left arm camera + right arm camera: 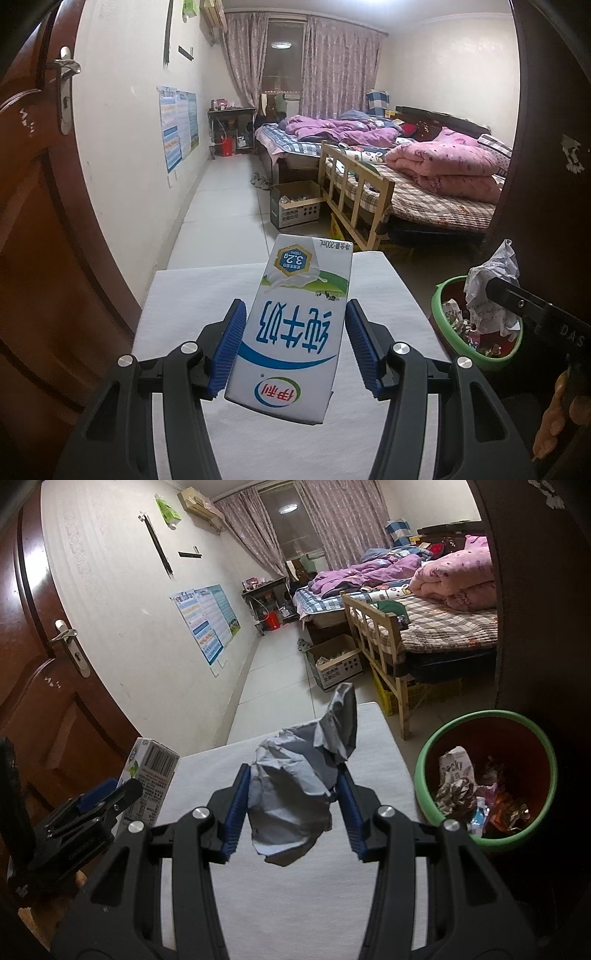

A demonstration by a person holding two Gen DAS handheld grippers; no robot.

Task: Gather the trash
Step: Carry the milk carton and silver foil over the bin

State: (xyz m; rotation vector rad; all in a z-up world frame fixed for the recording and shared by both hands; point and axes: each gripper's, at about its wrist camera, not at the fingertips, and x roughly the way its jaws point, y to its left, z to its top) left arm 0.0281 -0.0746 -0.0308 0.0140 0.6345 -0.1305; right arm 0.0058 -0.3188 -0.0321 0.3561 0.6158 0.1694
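My left claw is clamped on a milk carton. Blue pads press both its long sides, label upside down from my view, far end tilted up and away over the white surface. Carton is lifted, not resting on it.

My right claw is clamped on a crumpled sheet of grey-white paper. Pads bite its sides; a loose flap sticks up past the fingertips, the rest sags below them. It hangs above the same white surface, not touching.

From the right wrist cam, left claw w/ carton sits at lower left, just beside my right one. From the left wrist cam, right claw's paper wad is in front of the bin.

Trash bin: green rim, reddish inside, on the floor right of the surface, near its edge. Already has wrappers + scrunched paper in it. Both items are still in my claws, neither in the bin.

Bkgd: brown door at left, bed w/ pink quilts at right, cardboard box on the floor by the bed frame.
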